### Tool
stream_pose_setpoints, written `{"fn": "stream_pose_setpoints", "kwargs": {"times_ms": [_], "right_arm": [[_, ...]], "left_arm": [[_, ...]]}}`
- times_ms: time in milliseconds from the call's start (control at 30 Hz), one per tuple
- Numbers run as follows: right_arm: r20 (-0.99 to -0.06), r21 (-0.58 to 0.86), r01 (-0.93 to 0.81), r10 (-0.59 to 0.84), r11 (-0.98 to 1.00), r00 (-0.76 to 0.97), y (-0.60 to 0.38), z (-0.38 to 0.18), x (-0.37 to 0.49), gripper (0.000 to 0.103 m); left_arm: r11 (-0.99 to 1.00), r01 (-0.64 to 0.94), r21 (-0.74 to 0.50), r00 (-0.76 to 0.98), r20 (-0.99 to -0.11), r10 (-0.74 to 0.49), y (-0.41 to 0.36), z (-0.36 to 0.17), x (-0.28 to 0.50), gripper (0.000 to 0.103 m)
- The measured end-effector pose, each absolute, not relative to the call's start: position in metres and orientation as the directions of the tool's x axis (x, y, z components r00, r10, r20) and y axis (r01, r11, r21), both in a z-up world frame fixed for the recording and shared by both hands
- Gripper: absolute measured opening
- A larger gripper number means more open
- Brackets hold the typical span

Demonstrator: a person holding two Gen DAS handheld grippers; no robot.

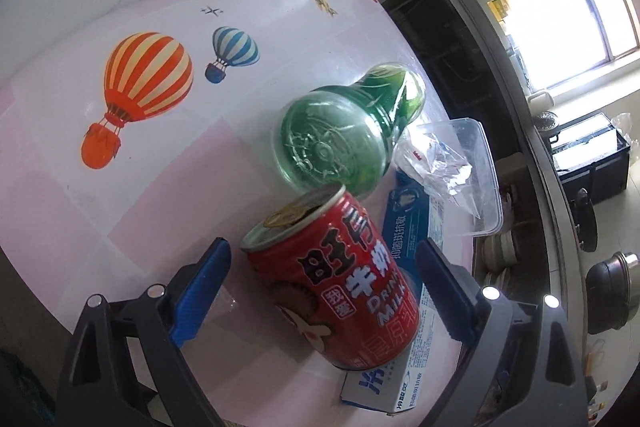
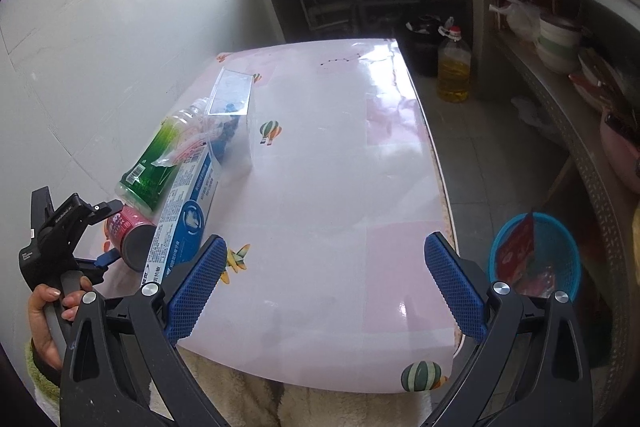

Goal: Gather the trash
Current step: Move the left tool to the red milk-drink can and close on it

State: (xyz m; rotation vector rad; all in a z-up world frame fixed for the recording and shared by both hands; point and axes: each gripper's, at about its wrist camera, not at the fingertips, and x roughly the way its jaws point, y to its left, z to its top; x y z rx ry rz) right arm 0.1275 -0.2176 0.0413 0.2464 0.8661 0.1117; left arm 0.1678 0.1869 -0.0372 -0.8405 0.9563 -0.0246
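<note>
1. Red milk can (image 1: 340, 279) lies tilted at lower centre of the left wrist view, between the spread fingers of the left gripper (image 1: 322, 261), neither pad touching it.
2. Green bottle (image 1: 340, 131) lies just above it, a blue toothpaste box (image 1: 404, 227) underneath.
3. Right gripper (image 2: 322, 267) gapes over the pink table (image 2: 328, 155); a blue basket (image 2: 536, 255) sits at lower right.
</note>
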Motion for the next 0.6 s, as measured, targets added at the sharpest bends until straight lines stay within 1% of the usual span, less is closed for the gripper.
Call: {"fn": "stream_pose_setpoints", "kwargs": {"times_ms": [33,133,200,267,433,600], "right_arm": [[-0.738,0.264,0.007,0.197,0.964,0.646,-0.219,0.041,0.127,0.095],[-0.736,0.282,0.021,0.202,0.959,0.647,-0.226,0.038,0.126,0.095],[-0.737,0.294,0.029,0.207,0.955,0.644,-0.231,0.036,0.125,0.095],[-0.737,0.308,0.039,0.212,0.951,0.642,-0.236,0.034,0.125,0.095],[-0.735,0.331,0.058,0.218,0.942,0.642,-0.247,0.032,0.124,0.095],[-0.732,0.351,0.075,0.224,0.933,0.643,-0.254,0.029,0.123,0.095]], "left_arm": [[0.682,-0.343,-0.646,0.597,-0.711,-0.373,0.188,-0.04,0.168,0.088],[0.67,-0.356,-0.651,0.6,-0.709,-0.37,0.19,-0.038,0.17,0.087],[0.66,-0.37,-0.653,0.601,-0.711,-0.367,0.191,-0.038,0.172,0.085],[0.663,-0.38,-0.645,0.6,-0.718,-0.354,0.191,-0.038,0.176,0.08],[0.675,-0.385,-0.629,0.591,-0.73,-0.344,0.188,-0.038,0.18,0.073],[0.684,-0.381,-0.622,0.592,-0.733,-0.336,0.185,-0.038,0.181,0.073]]}}
